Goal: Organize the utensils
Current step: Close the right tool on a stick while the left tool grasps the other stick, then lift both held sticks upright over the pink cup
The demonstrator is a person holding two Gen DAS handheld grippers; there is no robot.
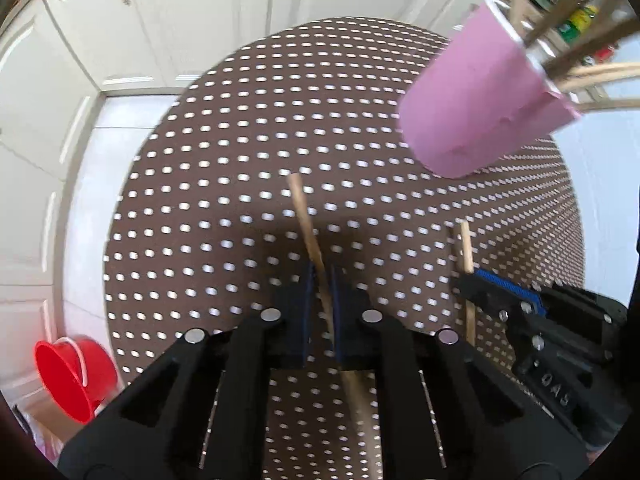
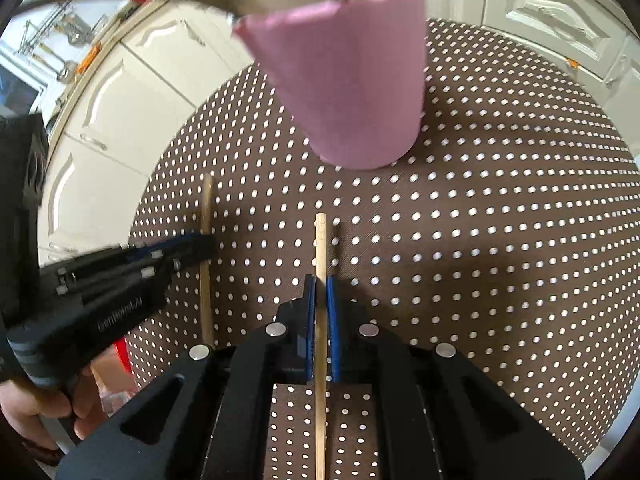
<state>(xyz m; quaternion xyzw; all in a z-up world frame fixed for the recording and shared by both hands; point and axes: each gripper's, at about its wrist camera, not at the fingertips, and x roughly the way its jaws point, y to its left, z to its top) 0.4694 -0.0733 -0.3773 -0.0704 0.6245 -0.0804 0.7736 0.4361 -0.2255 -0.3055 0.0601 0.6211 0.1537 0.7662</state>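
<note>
Brown polka-dot tablecloth (image 2: 500, 240), white cabinets behind. Left gripper (image 1: 321, 312) pinches wooden chopstick (image 1: 310, 240); right gripper (image 2: 321, 312) pinches second chopstick (image 2: 320, 248). Pink holder (image 2: 352, 92) ahead, probably already holding several sticks. Approach rim upright, release one stick at a time.
</note>
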